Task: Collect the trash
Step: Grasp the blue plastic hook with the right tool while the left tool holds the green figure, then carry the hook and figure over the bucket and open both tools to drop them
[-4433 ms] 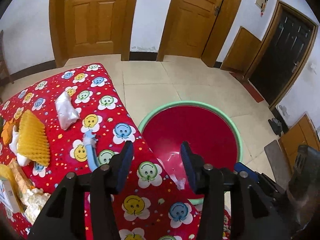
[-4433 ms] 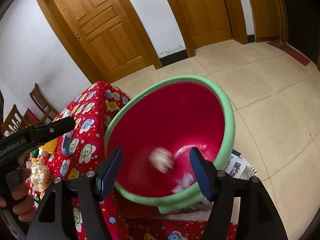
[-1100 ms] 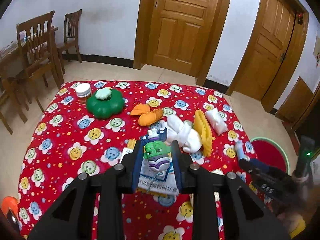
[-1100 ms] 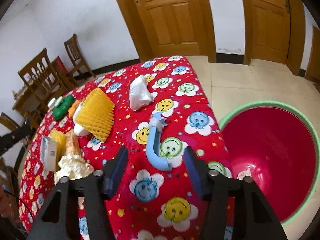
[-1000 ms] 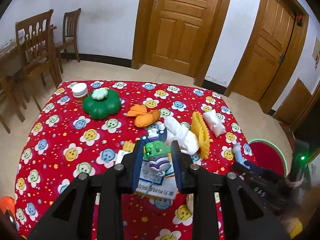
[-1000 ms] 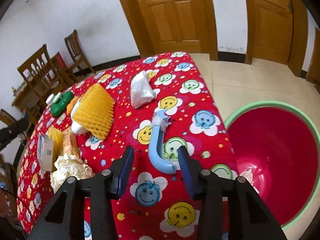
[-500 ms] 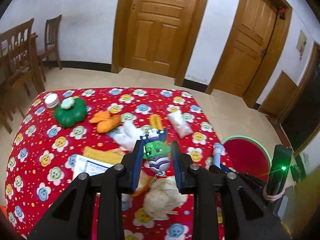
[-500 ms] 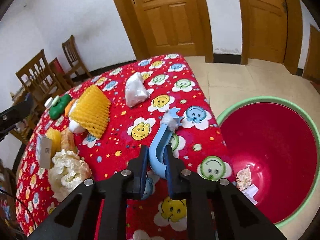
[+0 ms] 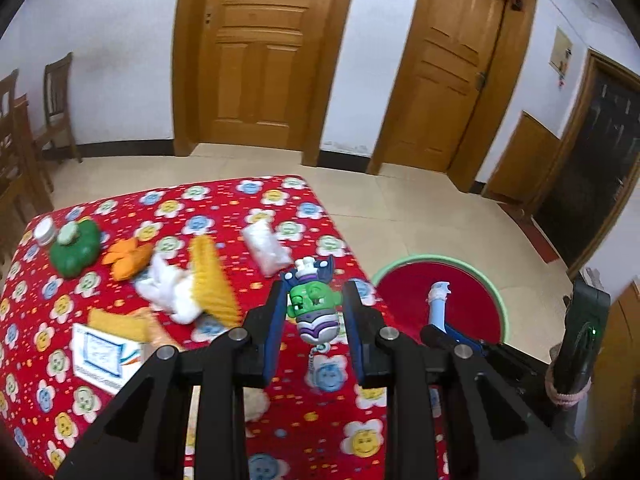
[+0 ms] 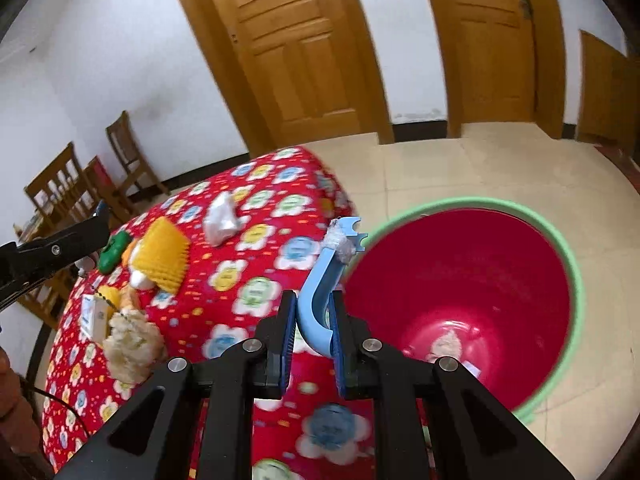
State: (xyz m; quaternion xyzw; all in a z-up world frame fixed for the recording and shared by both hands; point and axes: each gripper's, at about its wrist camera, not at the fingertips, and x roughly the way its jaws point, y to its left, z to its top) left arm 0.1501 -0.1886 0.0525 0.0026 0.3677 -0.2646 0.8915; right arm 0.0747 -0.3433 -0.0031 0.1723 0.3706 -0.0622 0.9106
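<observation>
My left gripper (image 9: 315, 312) is shut on a green and purple toy figure (image 9: 314, 306) and holds it above the table's right edge. My right gripper (image 10: 313, 320) is shut on a curved blue plastic piece (image 10: 326, 280) with clear wrap at its tip, lifted beside the red basin with a green rim (image 10: 576, 280). The blue piece (image 9: 437, 304) and the basin (image 9: 500, 308) also show in the left wrist view. Scraps (image 10: 448, 342) lie in the basin's bottom.
The red flower-pattern table (image 9: 160, 396) carries a yellow foam net (image 9: 210, 280), a white bag (image 9: 266, 246), white cloth (image 9: 168, 288), an orange item (image 9: 128, 258), a green lid (image 9: 74, 246), a paper box (image 9: 104, 356) and crumpled paper (image 10: 132, 344). Chairs (image 10: 68, 188) stand left.
My right gripper closed on the blue piece and lifted it off the table toward the basin. My left gripper carried the toy figure rightward over the table toward the basin.
</observation>
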